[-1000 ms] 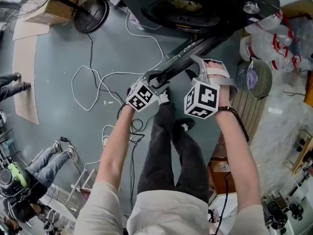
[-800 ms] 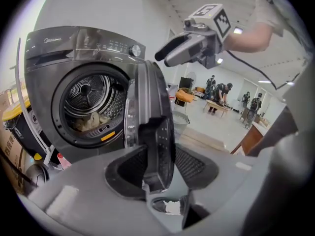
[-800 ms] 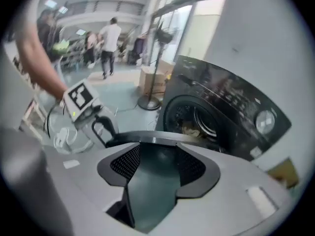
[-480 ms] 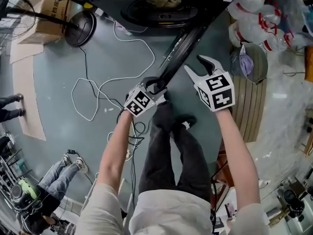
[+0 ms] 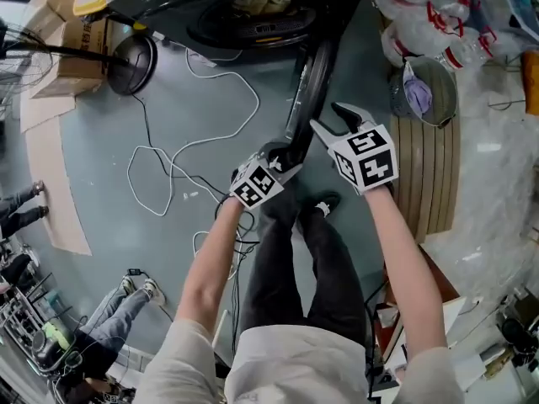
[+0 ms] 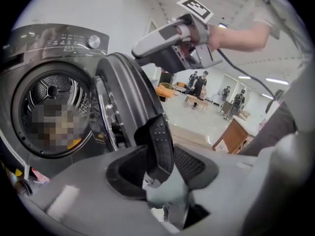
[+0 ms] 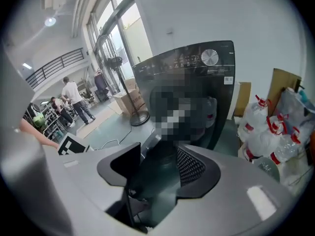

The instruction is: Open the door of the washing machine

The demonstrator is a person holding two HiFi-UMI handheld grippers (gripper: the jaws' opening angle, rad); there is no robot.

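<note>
- Between the left tongs [image 5: 285,160] sits the rim of the washing machine door [image 5: 309,74], pinched tight; the door stands wide, clear of the drum [image 5: 253,11].
- Just beside that door, the right tongs [image 5: 335,121] hang spread, gripping nothing.

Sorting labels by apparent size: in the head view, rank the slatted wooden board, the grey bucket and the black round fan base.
1. slatted wooden board
2. grey bucket
3. fan base
All three sit on the floor at similar depth, so the order seems sound.
</note>
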